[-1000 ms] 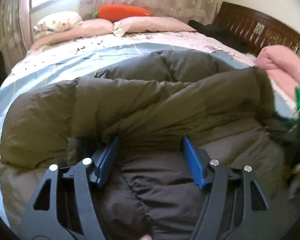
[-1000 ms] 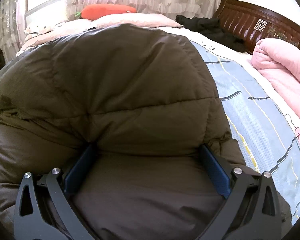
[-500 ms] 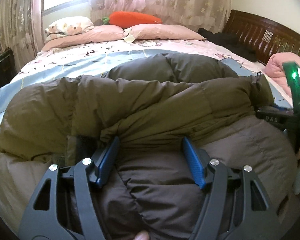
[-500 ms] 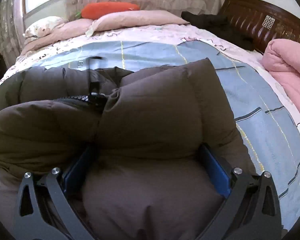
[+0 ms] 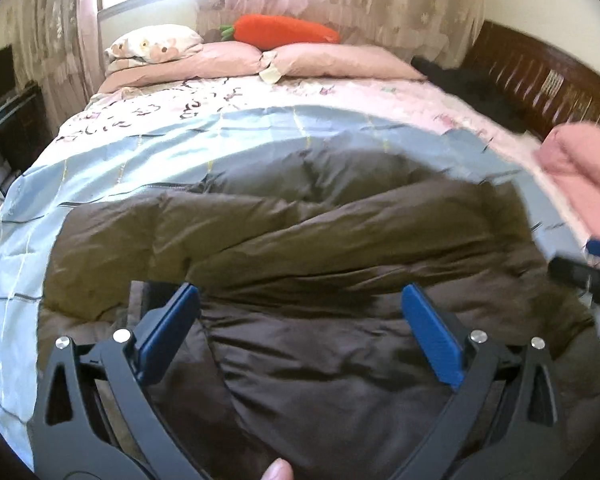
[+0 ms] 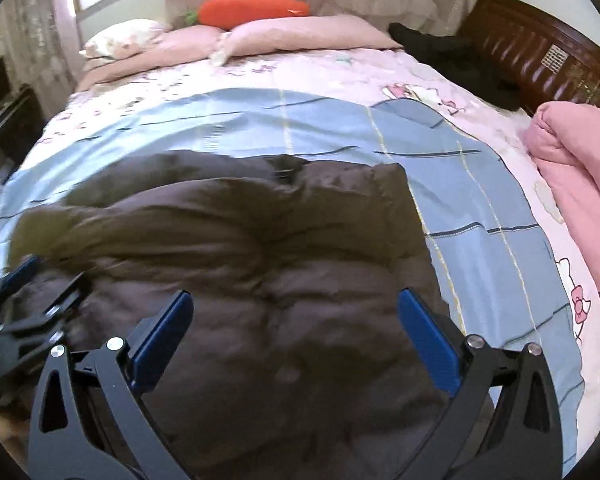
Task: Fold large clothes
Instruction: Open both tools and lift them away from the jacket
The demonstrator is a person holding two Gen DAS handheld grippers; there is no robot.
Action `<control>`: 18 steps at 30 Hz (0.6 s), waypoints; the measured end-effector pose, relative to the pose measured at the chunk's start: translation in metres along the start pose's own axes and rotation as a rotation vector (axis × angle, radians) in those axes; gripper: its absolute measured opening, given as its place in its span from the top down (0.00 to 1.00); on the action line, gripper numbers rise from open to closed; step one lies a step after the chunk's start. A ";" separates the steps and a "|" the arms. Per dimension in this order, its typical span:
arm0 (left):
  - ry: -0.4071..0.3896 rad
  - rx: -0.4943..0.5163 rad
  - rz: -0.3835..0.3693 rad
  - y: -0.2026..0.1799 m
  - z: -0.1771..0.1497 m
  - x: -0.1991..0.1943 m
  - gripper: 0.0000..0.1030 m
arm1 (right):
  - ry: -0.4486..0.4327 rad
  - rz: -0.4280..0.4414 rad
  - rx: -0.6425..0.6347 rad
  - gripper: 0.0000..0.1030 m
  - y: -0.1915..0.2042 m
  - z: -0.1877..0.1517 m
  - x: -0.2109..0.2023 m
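A large brown puffer jacket (image 5: 320,248) lies folded in a thick bundle on the blue checked bedspread (image 5: 140,152); it also fills the lower right wrist view (image 6: 240,248). My left gripper (image 5: 300,312) is open, its blue pads just above the jacket and holding nothing. My right gripper (image 6: 294,316) is open too, over the jacket's right half. The right gripper's tip shows at the left wrist view's right edge (image 5: 596,264), and the left gripper shows at the right wrist view's left edge (image 6: 24,312).
Pink pillows (image 5: 320,60) and an orange carrot plush (image 5: 284,32) lie at the far side of the bed. A rolled pink quilt (image 6: 576,172) lies at the right, by the dark wooden headboard (image 6: 540,52). A black garment (image 6: 452,56) lies near it.
Both grippers have opened wider and let go of the jacket, then drawn back. The raised fold has dropped flat onto the bundle, and more bedspread shows beyond it.
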State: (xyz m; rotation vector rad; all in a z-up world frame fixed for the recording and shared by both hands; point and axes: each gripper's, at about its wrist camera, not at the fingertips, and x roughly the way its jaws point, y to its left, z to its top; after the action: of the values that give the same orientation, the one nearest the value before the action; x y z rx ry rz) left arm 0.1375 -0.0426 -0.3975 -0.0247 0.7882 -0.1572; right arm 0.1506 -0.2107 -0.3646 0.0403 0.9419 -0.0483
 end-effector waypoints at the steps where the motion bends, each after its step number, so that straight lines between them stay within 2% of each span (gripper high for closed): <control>1: -0.008 -0.010 -0.005 -0.001 0.003 -0.012 0.02 | 0.005 0.010 -0.006 0.01 0.003 -0.002 -0.010; 6: -0.046 -0.043 0.015 -0.001 0.024 -0.074 0.02 | 0.010 0.018 -0.018 0.01 0.015 -0.008 -0.063; 8: -0.063 -0.037 0.075 0.000 0.031 -0.097 0.02 | -0.010 -0.016 -0.024 0.01 0.017 -0.008 -0.081; 9: -0.085 -0.022 0.115 0.000 0.031 -0.112 0.02 | -0.034 -0.064 -0.034 0.01 0.019 -0.009 -0.091; 12: -0.229 0.078 0.356 -0.001 0.025 -0.170 0.02 | -0.130 -0.177 -0.114 0.01 0.024 -0.019 -0.116; 14: -0.269 0.149 0.605 -0.007 0.016 -0.206 0.02 | -0.163 -0.210 -0.154 0.01 0.024 -0.036 -0.129; 16: -0.254 0.166 0.769 -0.007 0.001 -0.229 0.02 | -0.111 -0.229 -0.104 0.01 0.016 -0.052 -0.128; 17: -0.216 0.170 0.784 -0.004 -0.007 -0.234 0.02 | -0.023 -0.192 -0.054 0.01 0.007 -0.065 -0.121; 18: -0.131 0.150 0.742 0.003 -0.021 -0.237 0.02 | 0.093 -0.093 -0.003 0.01 -0.003 -0.080 -0.109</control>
State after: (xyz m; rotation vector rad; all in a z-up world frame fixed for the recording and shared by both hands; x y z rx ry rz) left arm -0.0412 -0.0032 -0.2459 0.3923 0.6102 0.4856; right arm 0.0220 -0.2068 -0.3236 -0.0042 1.0366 -0.1319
